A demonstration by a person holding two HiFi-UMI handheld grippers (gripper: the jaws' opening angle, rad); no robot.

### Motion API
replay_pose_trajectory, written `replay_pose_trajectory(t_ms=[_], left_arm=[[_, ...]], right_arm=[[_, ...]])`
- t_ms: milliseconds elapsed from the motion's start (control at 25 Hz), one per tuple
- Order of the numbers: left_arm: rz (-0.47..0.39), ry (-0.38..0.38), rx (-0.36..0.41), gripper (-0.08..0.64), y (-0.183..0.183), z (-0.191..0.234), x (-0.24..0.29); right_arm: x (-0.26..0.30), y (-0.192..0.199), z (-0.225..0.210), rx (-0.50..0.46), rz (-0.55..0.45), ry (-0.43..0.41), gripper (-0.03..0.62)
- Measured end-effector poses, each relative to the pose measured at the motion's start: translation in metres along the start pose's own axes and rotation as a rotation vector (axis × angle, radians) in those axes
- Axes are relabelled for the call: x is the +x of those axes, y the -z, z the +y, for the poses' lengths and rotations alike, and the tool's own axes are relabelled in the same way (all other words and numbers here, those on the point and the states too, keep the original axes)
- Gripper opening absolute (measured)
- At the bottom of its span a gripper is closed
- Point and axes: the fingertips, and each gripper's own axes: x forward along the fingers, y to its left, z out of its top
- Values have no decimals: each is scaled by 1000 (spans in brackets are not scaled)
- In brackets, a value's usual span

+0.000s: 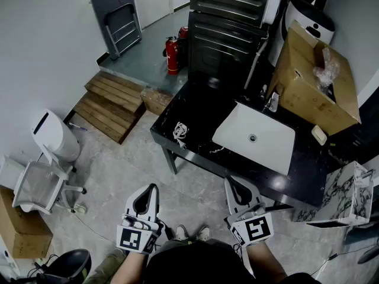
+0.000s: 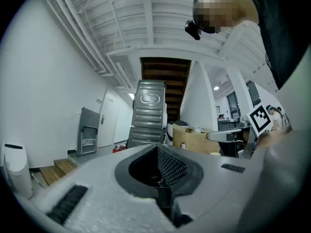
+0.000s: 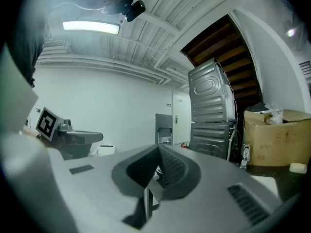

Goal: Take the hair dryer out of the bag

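Note:
A marble-patterned white bag (image 1: 348,195) stands at the right end of the black table (image 1: 195,108). No hair dryer shows in any view. My left gripper (image 1: 148,190) and right gripper (image 1: 233,183) are held level, low in the head view, in front of the table and apart from the bag. Both are shut with nothing between the jaws. The left gripper view shows the left gripper (image 2: 163,176) with its jaws together, facing the room. In the right gripper view the right gripper (image 3: 154,171) is likewise shut and empty.
On the table sit a white basin (image 1: 254,136), a coiled white cable (image 1: 179,132) and an open cardboard box (image 1: 314,81). Grey metal cabinets (image 1: 228,22) stand behind it. A fire extinguisher (image 1: 172,55), wooden steps (image 1: 112,105) and a white chair (image 1: 41,188) are to the left.

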Motion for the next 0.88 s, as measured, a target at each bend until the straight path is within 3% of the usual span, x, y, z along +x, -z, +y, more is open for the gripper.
replay_pose_trajectory(t_ms=[280,480,760,880], left_arm=[[46,-2,-31,21,15,5,-7],[63,11,-45,21,21,6,-11],[18,49,-68,21,21,18,-18],[57,56,-92,21,38,25,-20]], right_arm=[[5,1,7,-2,3,-4,12],[3,-2,14,65,-12,-33,12],[-5,7,31,17,31,17,12],[-5,12,35,6,46,43,12]])
